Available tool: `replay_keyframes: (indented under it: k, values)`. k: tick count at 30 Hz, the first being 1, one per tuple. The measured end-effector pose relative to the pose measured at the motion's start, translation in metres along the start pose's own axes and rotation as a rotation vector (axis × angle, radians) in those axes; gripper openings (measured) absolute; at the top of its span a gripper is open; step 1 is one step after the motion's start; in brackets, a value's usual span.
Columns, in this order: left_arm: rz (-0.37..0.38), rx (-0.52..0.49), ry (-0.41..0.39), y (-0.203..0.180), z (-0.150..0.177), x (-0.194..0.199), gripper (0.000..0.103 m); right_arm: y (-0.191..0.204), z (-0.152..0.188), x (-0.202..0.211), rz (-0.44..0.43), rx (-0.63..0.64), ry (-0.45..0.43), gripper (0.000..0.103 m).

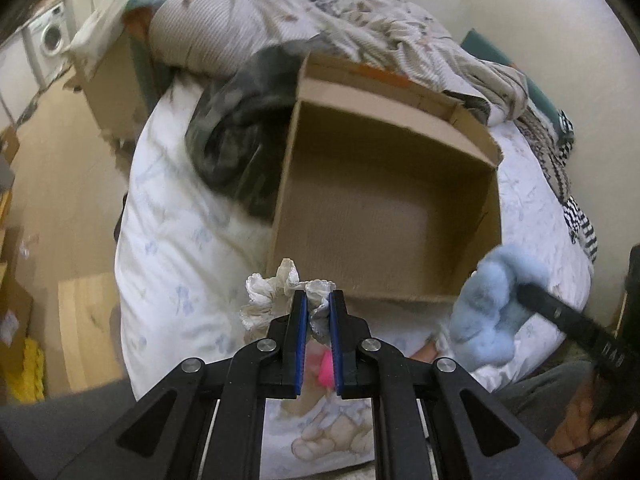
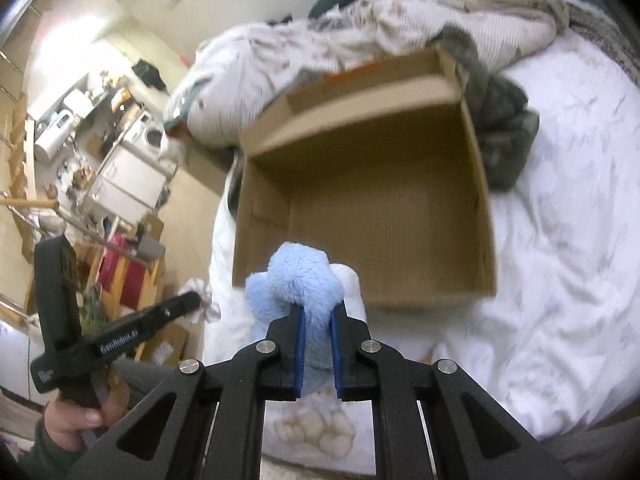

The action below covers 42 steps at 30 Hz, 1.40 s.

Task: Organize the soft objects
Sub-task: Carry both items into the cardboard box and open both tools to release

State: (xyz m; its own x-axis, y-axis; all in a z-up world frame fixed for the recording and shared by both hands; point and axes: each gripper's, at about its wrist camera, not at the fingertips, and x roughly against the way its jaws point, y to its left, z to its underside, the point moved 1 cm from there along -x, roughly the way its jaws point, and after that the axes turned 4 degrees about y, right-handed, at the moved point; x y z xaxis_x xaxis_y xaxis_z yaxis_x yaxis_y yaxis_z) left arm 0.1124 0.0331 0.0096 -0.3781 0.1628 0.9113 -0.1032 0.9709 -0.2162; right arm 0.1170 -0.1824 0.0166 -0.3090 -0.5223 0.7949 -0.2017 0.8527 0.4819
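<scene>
The left gripper (image 1: 319,300) is clamped on a crinkly white scrunchie (image 1: 272,296). Its frilly loop bunches out past the tips and to their left. The right gripper (image 2: 319,312) is clamped on a fluffy blue plush (image 2: 296,280). The round, soft lump sticks up past the tips, and I cannot tell which way it points. Just ahead of both grippers sits an open brown cardboard box (image 1: 400,148) with stiff, flat walls, on a soft white bed (image 2: 560,240).
</scene>
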Motion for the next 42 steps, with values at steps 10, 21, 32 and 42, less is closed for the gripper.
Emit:
replay_keyframes:
  k: [10, 21, 32, 42]
  values:
    - [-0.061, -0.115, -0.027, -0.034, -0.046, -0.024, 0.01, -0.02, -0.048, -0.005, 0.055, 0.029, -0.082, 0.013]
    - [-0.061, -0.149, 0.019, -0.042, -0.059, -0.087, 0.01, -0.054, -0.052, -0.058, 0.073, -0.04, -0.021, 0.013]
    - [-0.044, -0.105, 0.06, -0.035, -0.059, -0.116, 0.01, -0.056, -0.052, -0.095, 0.134, -0.006, 0.07, 0.013]
    - [-0.066, -0.123, 0.064, -0.041, -0.056, -0.116, 0.034, -0.06, -0.05, -0.108, 0.152, -0.006, 0.121, 0.013]
